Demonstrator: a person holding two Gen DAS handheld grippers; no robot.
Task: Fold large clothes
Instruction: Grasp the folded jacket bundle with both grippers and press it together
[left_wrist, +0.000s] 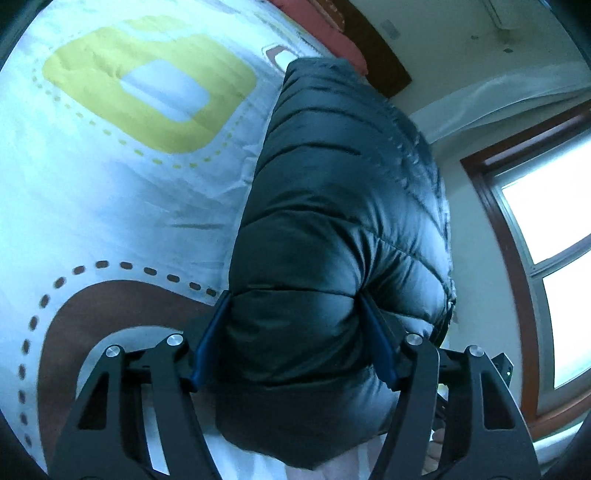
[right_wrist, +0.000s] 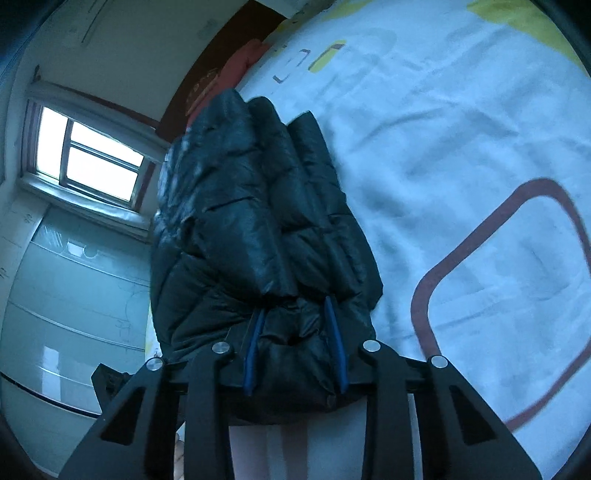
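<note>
A white cotton bedsheet printed with rounded yellow and brown rectangles and dashed outlines (left_wrist: 122, 206) covers the bed, lightly wrinkled, filling the left wrist view from 7 to 12 o'clock and the right wrist view (right_wrist: 461, 155) from 12 to 5 o'clock. On it lies the glossy black quilted puffer jacket (left_wrist: 332, 221), bunched into a thick puffy roll with stitched horizontal channels; it runs from the centre toward 12 o'clock in both views (right_wrist: 258, 221). A wood-framed window (left_wrist: 546, 236) glows at 3 o'clock in the left view. The left tongs (left_wrist: 295, 332), black with blue pads, squeeze a fat fold of the jacket. The right tongs (right_wrist: 295, 343) pinch a narrower, crumpled fold at its near edge. No brand, label or writing can be read.
</note>
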